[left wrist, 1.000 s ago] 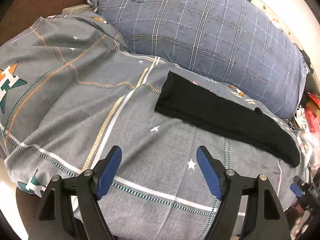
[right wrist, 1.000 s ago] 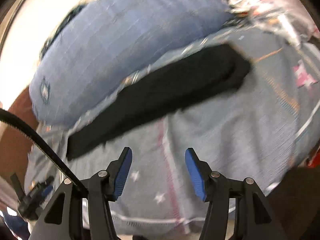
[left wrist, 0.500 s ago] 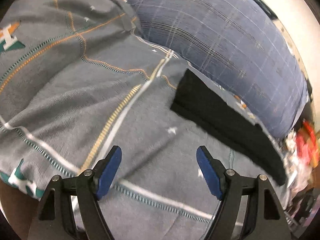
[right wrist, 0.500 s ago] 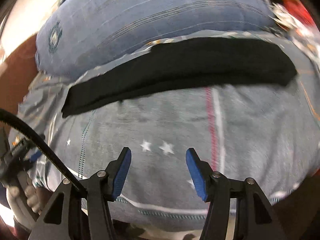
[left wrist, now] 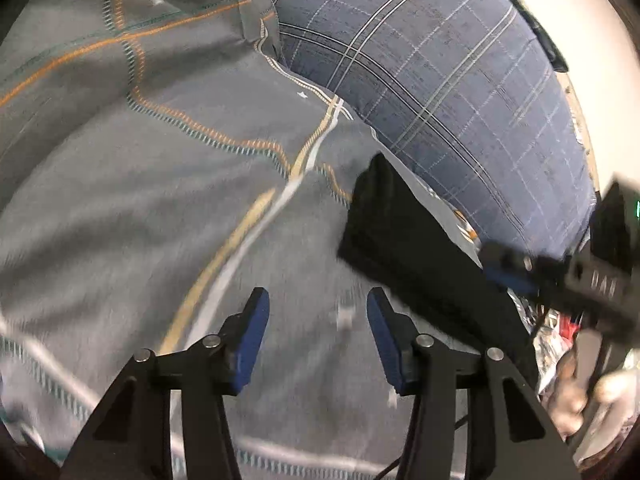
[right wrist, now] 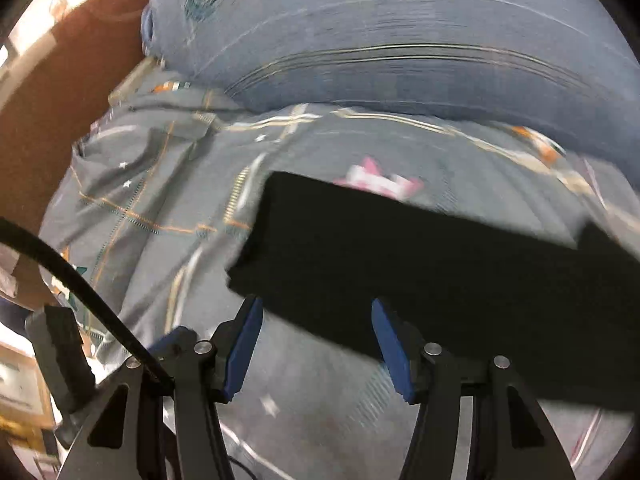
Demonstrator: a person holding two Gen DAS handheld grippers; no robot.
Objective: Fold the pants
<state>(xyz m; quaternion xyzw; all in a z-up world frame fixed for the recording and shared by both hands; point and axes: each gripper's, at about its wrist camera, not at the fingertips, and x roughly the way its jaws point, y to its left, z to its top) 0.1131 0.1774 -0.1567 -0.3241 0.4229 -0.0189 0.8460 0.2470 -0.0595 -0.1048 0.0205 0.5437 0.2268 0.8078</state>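
The black pants [left wrist: 416,248] lie folded into a long narrow strip on the grey patterned bedspread [left wrist: 160,168]. In the right wrist view the pants [right wrist: 420,272] fill the middle and right. My left gripper [left wrist: 316,332] is open and empty, over the bedspread just left of the strip's near end. My right gripper [right wrist: 316,340] is open and empty, right at the strip's near edge. The right gripper also shows in the left wrist view [left wrist: 568,268], above the strip's far part.
A big blue plaid pillow [left wrist: 440,64] lies along the far side of the pants, also in the right wrist view [right wrist: 400,28]. A brown headboard [right wrist: 68,80] stands at the left. Coloured clutter [left wrist: 560,332] sits past the bed's right edge.
Both grippers have moved closer to the pants. The right gripper has swung toward the strip's left end and now appears in the left wrist view. Both stay open.
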